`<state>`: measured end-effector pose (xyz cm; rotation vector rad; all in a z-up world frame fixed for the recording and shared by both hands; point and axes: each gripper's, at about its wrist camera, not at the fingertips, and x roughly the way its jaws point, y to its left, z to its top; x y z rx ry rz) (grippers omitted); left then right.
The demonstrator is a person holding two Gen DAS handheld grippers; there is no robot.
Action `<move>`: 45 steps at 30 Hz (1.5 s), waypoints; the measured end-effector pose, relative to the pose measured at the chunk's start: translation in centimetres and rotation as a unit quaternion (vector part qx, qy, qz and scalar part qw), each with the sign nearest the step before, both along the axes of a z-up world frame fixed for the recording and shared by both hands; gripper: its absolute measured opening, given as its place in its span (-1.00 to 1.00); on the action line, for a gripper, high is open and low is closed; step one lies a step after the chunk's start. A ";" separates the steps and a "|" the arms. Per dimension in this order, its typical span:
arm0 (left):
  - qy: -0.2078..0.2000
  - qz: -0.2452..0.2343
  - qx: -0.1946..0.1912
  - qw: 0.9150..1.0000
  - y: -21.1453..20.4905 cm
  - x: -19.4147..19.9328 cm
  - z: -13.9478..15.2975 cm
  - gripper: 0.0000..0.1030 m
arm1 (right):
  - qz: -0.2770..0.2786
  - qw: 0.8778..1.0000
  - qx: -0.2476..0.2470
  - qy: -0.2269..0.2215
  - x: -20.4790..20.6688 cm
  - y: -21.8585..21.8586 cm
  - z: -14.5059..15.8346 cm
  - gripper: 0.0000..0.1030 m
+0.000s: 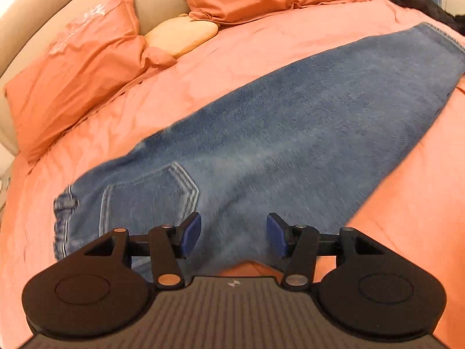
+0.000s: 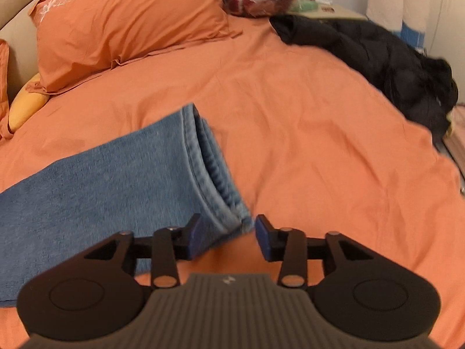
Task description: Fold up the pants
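Blue jeans (image 1: 261,133) lie flat on the orange bed, legs stacked, waistband at the lower left and hems at the upper right. My left gripper (image 1: 234,237) is open and empty, hovering over the seat area near the back pocket (image 1: 151,195). In the right wrist view the jeans (image 2: 101,180) reach in from the left, with the leg hems (image 2: 215,168) just ahead. My right gripper (image 2: 228,238) is open and empty, its jaws on either side of the near hem corner.
Orange pillows (image 1: 78,67) (image 2: 130,17) lie against the beige headboard, with a yellow cushion (image 1: 180,33) between them. A black jacket (image 2: 377,58) lies at the bed's far right. A nightstand with clutter (image 2: 325,8) stands beyond. Orange sheet (image 2: 319,145) spreads right of the hems.
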<state>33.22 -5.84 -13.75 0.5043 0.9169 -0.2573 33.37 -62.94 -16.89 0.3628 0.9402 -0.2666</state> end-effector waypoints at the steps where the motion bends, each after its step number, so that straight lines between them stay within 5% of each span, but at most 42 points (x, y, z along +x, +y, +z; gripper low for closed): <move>1: 0.001 0.004 -0.003 1.000 0.1 -0.3 0.1 0.20 | -0.014 1.000 0.020 -0.007 -0.3 -0.2 -0.6 -0.19; 7: 0.003 0.030 -0.018 0.999 0.7 -1.4 0.7 0.19 | -0.098 0.986 0.131 -0.034 0.4 -1.6 -3.9 -0.40; 9: 0.002 0.036 -0.021 0.999 0.8 -1.8 0.9 0.19 | -0.112 0.982 0.145 -0.046 0.4 -1.5 -3.7 -0.68; 14: -0.003 0.040 -0.027 0.999 1.1 -2.6 1.1 0.19 | -0.052 0.994 0.026 -0.092 0.9 1.4 1.2 -0.92; 21: 0.011 0.032 -0.056 0.998 1.0 -4.2 -0.3 0.19 | -0.056 0.998 -0.011 0.003 2.8 2.1 -2.9 -0.91; 25: 0.015 0.027 -0.077 0.997 1.4 -4.9 -0.7 0.19 | -0.046 0.997 -0.063 0.027 2.8 3.6 -2.4 -0.80; 29: 0.026 0.032 -0.092 0.995 1.2 -4.7 -1.8 0.19 | 0.011 0.990 -0.137 0.036 2.3 6.7 -0.2 -0.57; 36: 0.010 0.066 -0.113 0.991 0.7 -4.2 -4.3 0.14 | 0.142 0.983 -0.115 0.018 -1.0 14.9 2.3 -0.54; 38: 0.005 0.085 -0.128 0.988 1.0 -3.6 -4.1 -0.43 | 0.196 0.976 -0.094 0.018 -1.6 18.5 2.4 -0.54; 40: 0.014 0.084 -0.155 0.984 1.3 -3.2 -3.1 -0.78 | 0.256 0.964 -0.076 0.015 -2.4 22.2 2.7 -0.54; 45: 0.023 0.032 -0.107 0.993 0.6 -2.9 -0.1 -0.91 | 0.410 0.910 -0.068 -0.004 -3.9 32.1 3.5 -0.54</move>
